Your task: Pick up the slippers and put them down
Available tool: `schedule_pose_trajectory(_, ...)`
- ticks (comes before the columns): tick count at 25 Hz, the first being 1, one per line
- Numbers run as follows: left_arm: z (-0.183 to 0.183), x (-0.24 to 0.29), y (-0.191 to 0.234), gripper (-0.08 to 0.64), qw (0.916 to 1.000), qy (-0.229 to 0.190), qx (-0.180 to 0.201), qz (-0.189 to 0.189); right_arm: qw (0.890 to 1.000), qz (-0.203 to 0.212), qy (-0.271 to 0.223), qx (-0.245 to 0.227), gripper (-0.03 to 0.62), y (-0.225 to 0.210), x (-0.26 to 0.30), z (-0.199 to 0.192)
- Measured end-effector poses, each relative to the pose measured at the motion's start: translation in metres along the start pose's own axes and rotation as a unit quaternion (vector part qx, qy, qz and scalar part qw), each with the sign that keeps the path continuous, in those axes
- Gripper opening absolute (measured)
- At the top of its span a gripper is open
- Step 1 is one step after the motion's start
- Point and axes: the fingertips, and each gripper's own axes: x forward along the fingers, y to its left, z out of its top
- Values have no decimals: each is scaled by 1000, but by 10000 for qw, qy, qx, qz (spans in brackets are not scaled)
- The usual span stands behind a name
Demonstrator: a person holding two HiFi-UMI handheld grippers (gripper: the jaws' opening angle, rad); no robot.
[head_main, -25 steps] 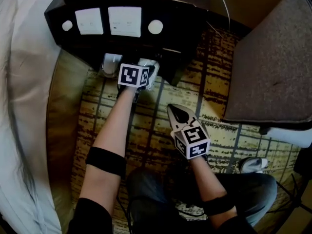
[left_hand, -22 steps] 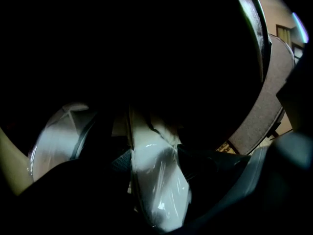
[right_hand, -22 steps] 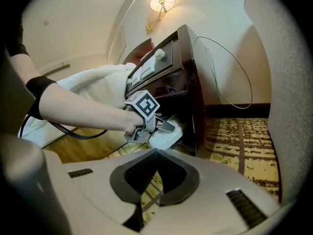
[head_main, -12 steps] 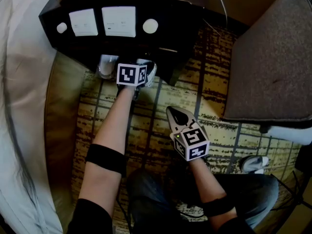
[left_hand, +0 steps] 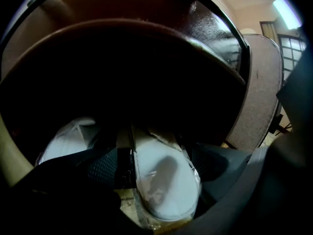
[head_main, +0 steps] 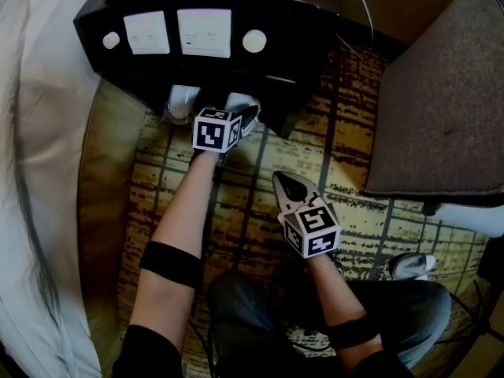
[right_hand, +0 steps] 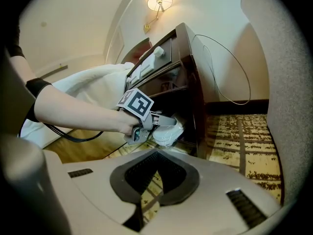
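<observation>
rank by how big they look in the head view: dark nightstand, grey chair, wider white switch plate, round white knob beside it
1. nightstand and grey chair: they look about alike, and the picture's edge cuts the chair off, so these two stay unranked.
2. switch plate.
3. round knob, the smallest.

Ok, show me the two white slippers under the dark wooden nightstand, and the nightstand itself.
Right white slipper (left_hand: pixel 168 187): left gripper view, middle of its white top.
Left white slipper (left_hand: pixel 66 141): left gripper view, its pale top.
Dark wooden nightstand (head_main: pixel 303 34): head view, bare dark surface right of the white panels.
</observation>
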Motion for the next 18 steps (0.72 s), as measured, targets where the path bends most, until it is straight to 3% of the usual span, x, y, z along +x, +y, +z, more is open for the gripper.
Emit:
schedule_pose_trajectory(6, -8, -39, -4, 444, 9999, -93, 36, 90, 10000, 19, -64, -13, 0, 5, -2, 6)
schedule_pose_trajectory(10, -19, -81, -13, 206, 9987, -342, 218, 302, 9999, 53, -130, -21, 0, 13, -6, 12)
schedule_pose_trajectory(14, -33, -128, -24, 36, 9968, -637, 65, 485, 9997, 66, -214, -41, 0, 17, -9, 18)
schedule_pose_trajectory(15, -38, -140, -27, 3, 9963, -692, -32, 513, 9997, 56, -230, -43, 0, 17, -11, 18)
schedule_pose_trajectory(18, -57, -172, -34, 3, 9943, -780, -325, 654, 9996, 56, -287, -52, 0, 21, -15, 23)
